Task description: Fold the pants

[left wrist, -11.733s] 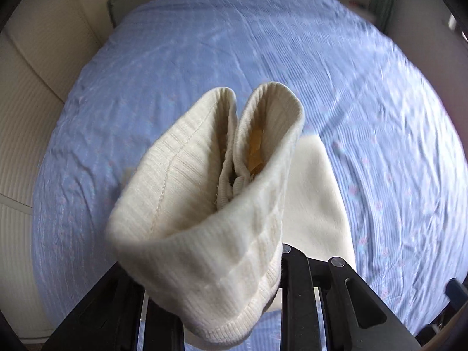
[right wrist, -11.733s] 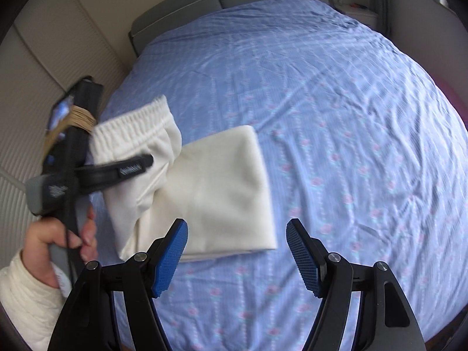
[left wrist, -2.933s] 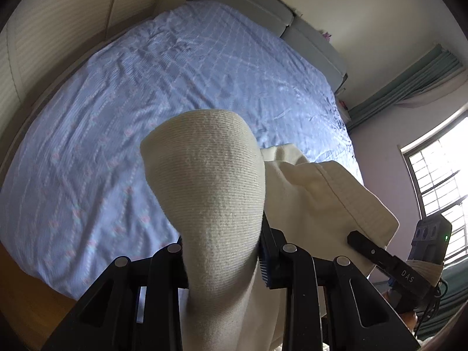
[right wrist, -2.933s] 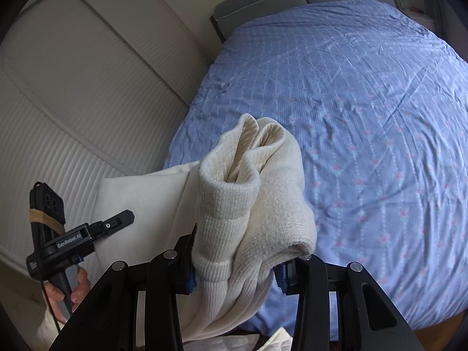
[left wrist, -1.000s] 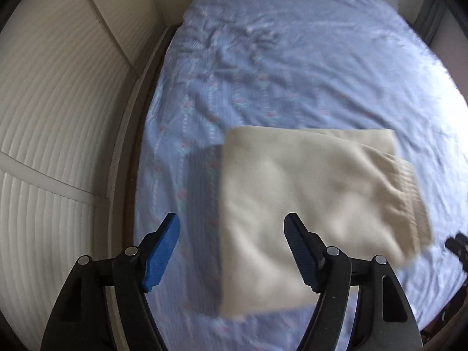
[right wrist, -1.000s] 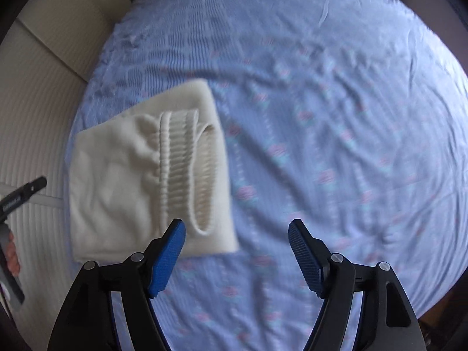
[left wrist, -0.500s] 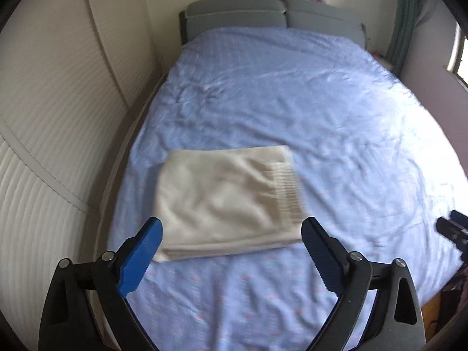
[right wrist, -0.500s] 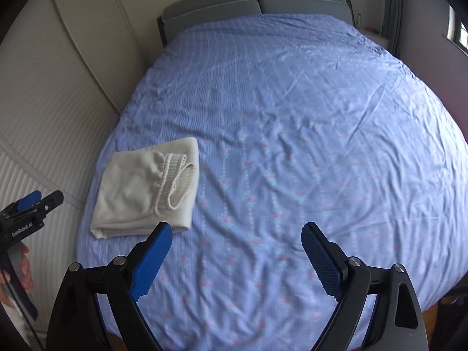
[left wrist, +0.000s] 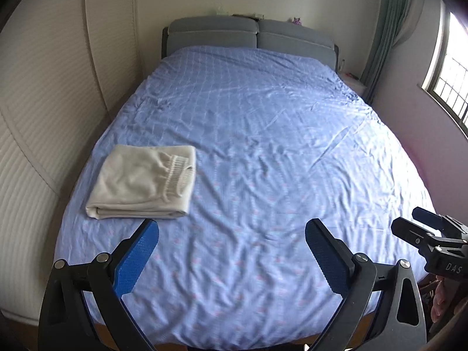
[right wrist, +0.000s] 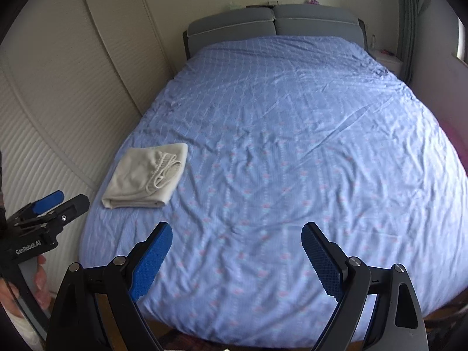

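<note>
Pants (left wrist: 143, 180) folded on bed (left wrist: 263, 134)

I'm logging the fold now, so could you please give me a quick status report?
Left gripper open, jaws just widened, empty. Right gripper open, empty. Cream pants folded flat on blue bedspread near its left edge. Nothing in the way.

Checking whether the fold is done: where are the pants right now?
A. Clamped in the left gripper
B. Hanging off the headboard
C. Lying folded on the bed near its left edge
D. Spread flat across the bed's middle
C: the pants lie as a folded stack on the bed, clear of both open grippers.
</note>
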The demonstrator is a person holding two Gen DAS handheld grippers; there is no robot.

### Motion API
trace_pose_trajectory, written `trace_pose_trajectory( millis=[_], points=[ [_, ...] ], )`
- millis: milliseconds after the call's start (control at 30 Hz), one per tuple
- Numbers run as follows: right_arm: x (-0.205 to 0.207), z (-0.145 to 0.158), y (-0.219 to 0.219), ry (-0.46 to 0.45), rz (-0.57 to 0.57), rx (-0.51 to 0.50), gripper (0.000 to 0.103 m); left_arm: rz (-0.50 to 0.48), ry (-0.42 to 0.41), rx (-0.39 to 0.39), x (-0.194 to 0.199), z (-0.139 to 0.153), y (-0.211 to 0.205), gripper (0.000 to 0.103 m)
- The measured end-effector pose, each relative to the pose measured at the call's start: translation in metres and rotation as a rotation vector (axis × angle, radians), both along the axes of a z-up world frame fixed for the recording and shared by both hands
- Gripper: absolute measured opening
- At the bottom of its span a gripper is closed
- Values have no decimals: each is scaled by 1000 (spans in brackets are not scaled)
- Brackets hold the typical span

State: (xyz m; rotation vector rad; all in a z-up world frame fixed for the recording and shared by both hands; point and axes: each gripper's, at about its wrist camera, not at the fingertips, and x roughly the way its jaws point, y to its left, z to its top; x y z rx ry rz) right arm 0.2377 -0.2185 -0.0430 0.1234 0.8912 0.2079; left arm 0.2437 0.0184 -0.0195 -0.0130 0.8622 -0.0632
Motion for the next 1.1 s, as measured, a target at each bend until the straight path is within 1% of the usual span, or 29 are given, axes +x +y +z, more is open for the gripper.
trace_pose_trajectory(
  millis=[67, 200, 300, 467, 567, 700, 900, 1100],
  points=[
    [-16, 6, -20, -25, 18, -24, 91, 9, -18, 9, -17, 6, -24, 103],
    [-44, 14, -53, -56, 24, -56, 91, -8, -50, 31, -46, 17, -63, 103],
    [-62, 18, -76, -68, 13, -57, 91, -14, -64, 46, -63, 24, -86, 103],
    [-85, 29, -109, -90, -24, -33, 91, -46, -76, 40, -81, 34, -118, 103],
    [-96, 38, -123, -118, -52, -17, 91, -63, -85, 33, -85, 39, -128, 103],
    [-112, 51, -135, -164, -85, -21, 91, -78, -99, 20, -92, 45, -140, 103],
    [-123, 59, -148, -177, -113, 3, 91, -110, -111, 0, -98, 51, -153, 103],
    [-131, 64, -152, -191, -123, -6, 91, -120, -128, 2, -104, 55, -162, 103]
  ],
)
